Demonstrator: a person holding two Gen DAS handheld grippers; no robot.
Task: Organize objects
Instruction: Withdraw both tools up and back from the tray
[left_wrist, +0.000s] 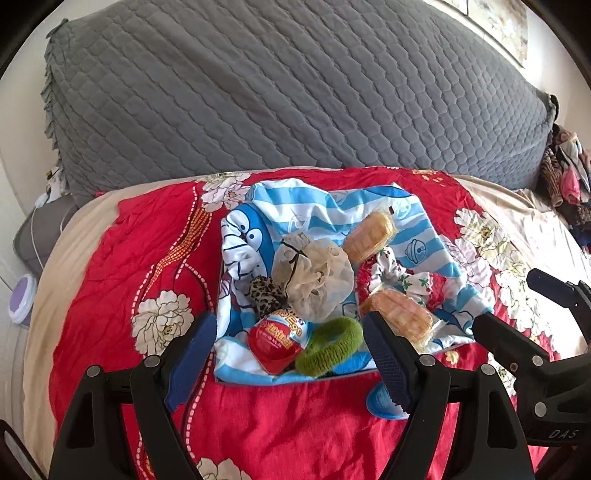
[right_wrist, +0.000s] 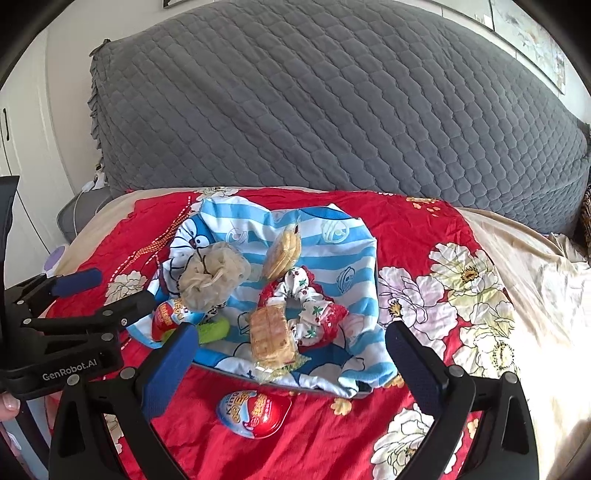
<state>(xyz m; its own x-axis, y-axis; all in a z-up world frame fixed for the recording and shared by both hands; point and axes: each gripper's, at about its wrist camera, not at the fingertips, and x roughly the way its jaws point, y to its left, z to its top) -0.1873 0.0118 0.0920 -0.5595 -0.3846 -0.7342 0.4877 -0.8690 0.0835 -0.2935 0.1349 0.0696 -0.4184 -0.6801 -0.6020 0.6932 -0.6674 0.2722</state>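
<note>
A blue-striped cartoon cloth lies on a red floral quilt. On it sit a beige mesh puff, a leopard scrunchie, a red egg toy, a green scrunchie, two biscuit packs and a white floral scrunchie. A second egg toy rests on the quilt. My left gripper is open over the egg and green scrunchie. My right gripper is open near the cloth's front edge.
A grey quilted headboard cover rises behind the bed. Beige sheet spreads to the right. A pile of clothes sits at the far right. A purple-and-white round object and a white cable lie beside the bed at left.
</note>
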